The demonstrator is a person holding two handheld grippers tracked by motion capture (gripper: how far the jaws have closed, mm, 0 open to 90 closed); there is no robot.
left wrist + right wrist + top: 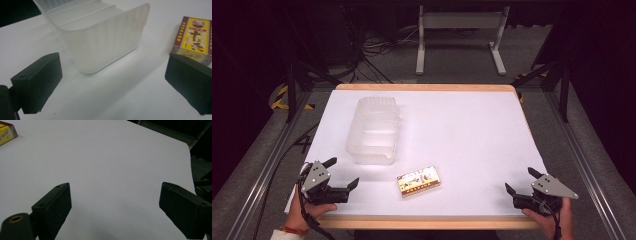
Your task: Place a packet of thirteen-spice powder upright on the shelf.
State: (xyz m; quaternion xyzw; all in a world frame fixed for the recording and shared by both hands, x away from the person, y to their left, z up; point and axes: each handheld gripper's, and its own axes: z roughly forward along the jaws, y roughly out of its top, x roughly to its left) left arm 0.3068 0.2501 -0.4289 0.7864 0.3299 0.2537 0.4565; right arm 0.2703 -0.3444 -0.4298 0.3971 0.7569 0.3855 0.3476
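High view: white table (462, 130), wood-edged, dark room, grey floor. Clear plastic container (373, 131) far left; yellow-brown box (418, 180) near centre. Left gripper (343, 173) and right gripper (521, 180) wide open, empty.

Left gripper view: Chinese characters on box (193, 37).

Right gripper view: bare table (107, 165).

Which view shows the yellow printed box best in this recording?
The high view: the yellow box lies whole and flat on the white table, just in front of the clear plastic container. The left gripper view has it larger, with sharper print, but cut off at the frame edge. The right gripper view catches just one corner.
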